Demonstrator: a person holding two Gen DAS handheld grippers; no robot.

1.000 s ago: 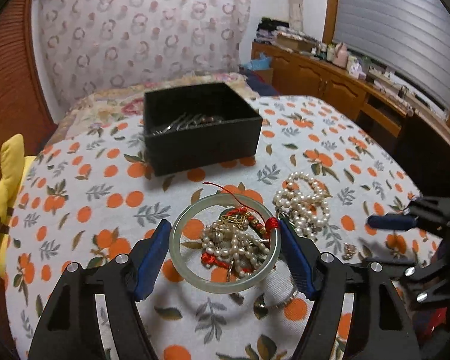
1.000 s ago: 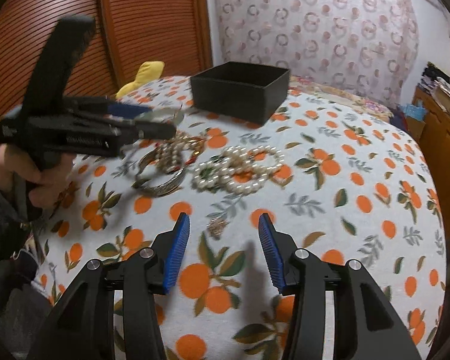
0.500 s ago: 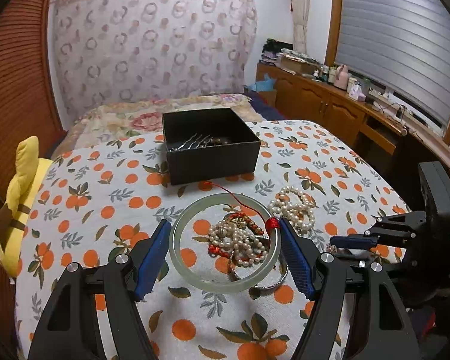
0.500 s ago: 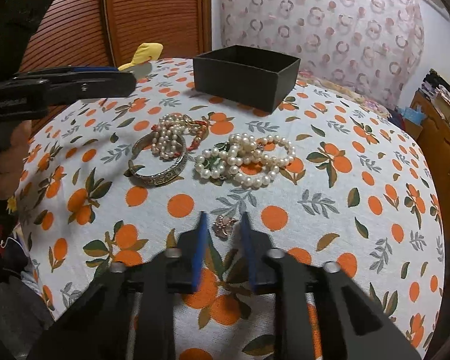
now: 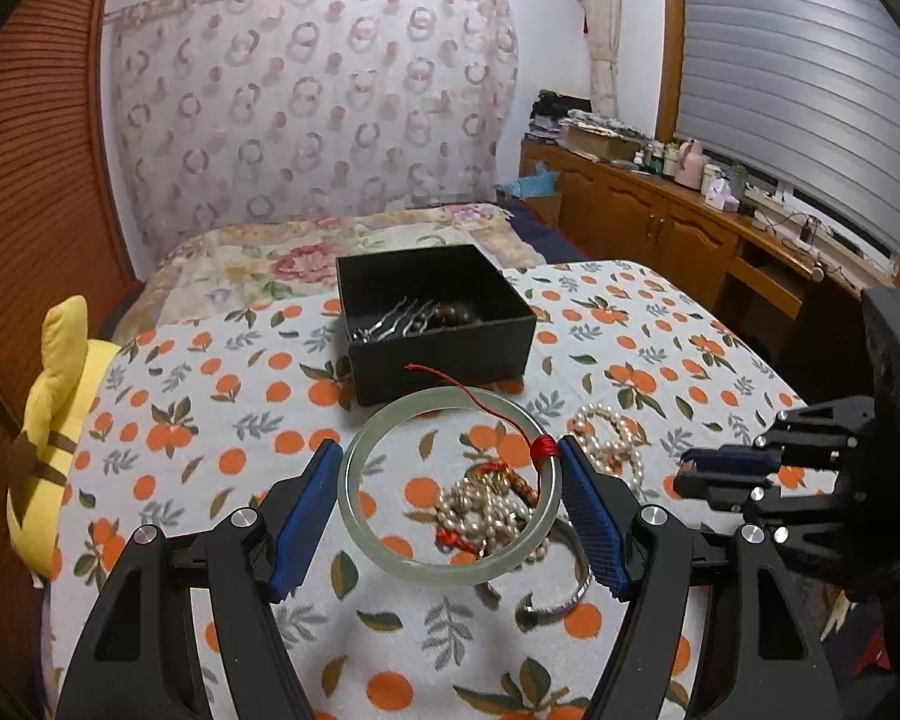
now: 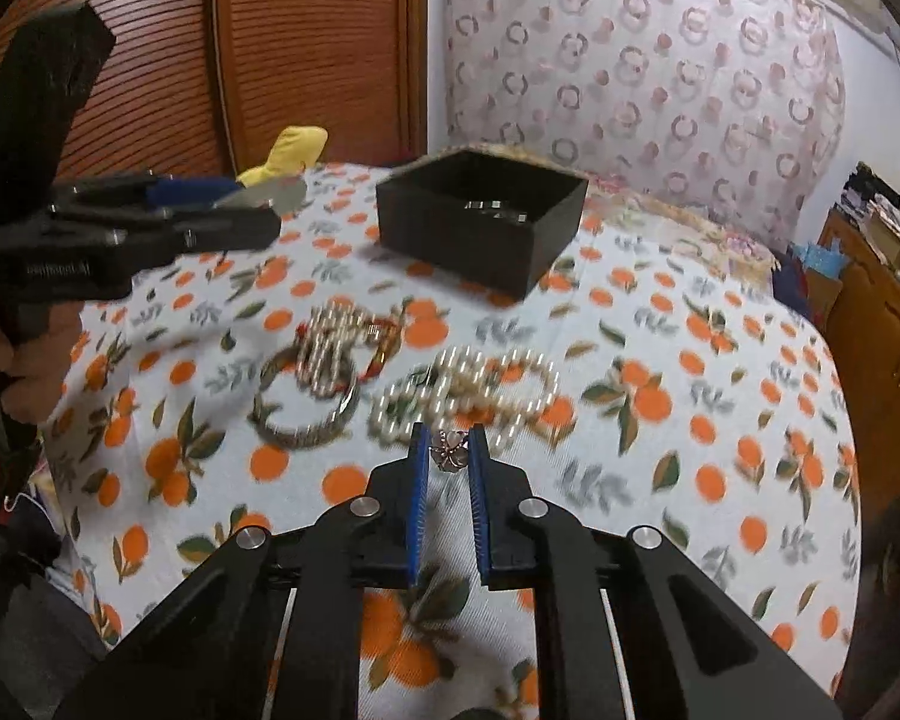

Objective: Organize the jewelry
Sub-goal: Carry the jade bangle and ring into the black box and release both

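In the left wrist view, the left gripper (image 5: 450,486) holds a pale green jade bangle (image 5: 449,483) across its width, the blue pads pressing its rim at nine and three o'clock; a red cord (image 5: 543,446) is knotted on the bangle next to the three o'clock pad, with a loose end trailing toward twelve. The bangle is lifted clear of the orange-print tablecloth (image 5: 222,420). Seen through and below the ring lie a tangle of pearl and red-bead strands (image 5: 489,504) and a silver bangle (image 5: 561,591), with a second heap of pearls (image 5: 609,438) toward two o'clock. At twelve o'clock stands an open black box (image 5: 438,324) with metal hair combs (image 5: 390,321) inside. In the right wrist view, the right gripper (image 6: 449,453) has its jaws drawn narrow on a small flower-shaped brooch (image 6: 449,450), pinched at the fingertips above the cloth. The pearl heap (image 6: 468,390) lies just beyond at twelve o'clock, the silver bangle (image 6: 306,414) at ten, and the black box (image 6: 480,222) farther off at twelve. A yellow plush toy (image 6: 291,147) sits at the table's far edge.
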